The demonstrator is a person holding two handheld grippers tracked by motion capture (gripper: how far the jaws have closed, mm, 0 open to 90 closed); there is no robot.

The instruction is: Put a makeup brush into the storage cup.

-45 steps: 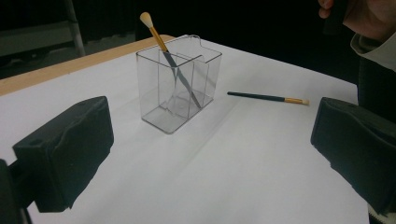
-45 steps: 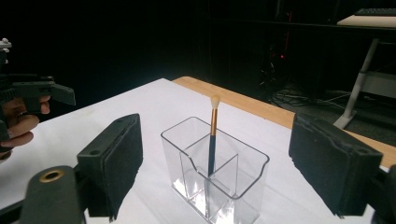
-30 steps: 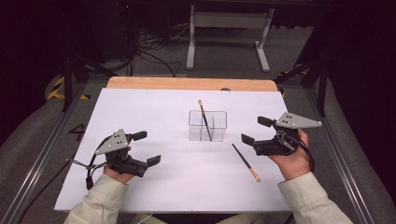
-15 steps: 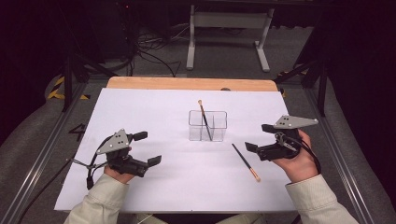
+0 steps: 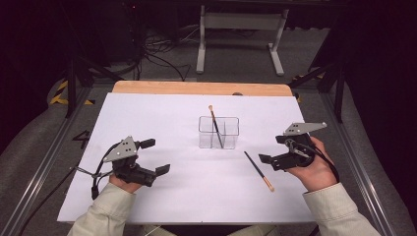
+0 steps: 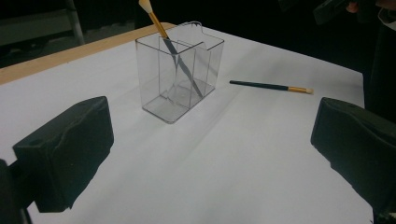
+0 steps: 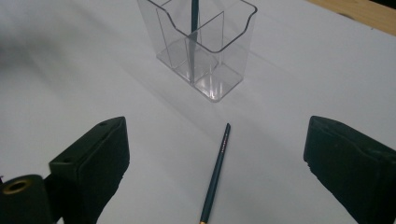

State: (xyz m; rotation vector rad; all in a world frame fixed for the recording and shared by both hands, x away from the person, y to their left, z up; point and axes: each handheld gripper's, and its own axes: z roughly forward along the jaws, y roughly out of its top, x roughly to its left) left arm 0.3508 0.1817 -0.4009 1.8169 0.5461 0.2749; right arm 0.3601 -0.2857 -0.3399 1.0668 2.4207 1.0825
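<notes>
1. The right gripper [image 5: 272, 149] has blocky, matte black fingers [image 7: 91, 161] spread wide with nothing between them; a grey three-cornered plate sits on top and a black cable trails from it.
2. Just ahead of those fingers, a slim loose brush [image 5: 259, 171] lies flat on the bench, apart from them. Its handle is dark and round, with a gold band and a pale tip at the end nearer the front edge.
3. The left gripper [image 5: 155, 156] has the same chunky black fingers [image 6: 65, 151], also spread apart and holding nothing, hovering near the front left corner of the bench.
4. A clear plastic organiser [image 5: 219, 132] stands near the middle of the bench, well apart from both grippers. It is box-shaped, with thin glossy walls, rounded corners and inner dividers forming compartments.
5. A second brush [image 5: 215, 127] stands tilted inside the organiser, dark handle down, gold band and pale bristle tip rising above the rim towards the far edge.
6. The bench [image 5: 162, 113] is covered by a smooth white sheet; a strip of pale wood shows along its far edge.
</notes>
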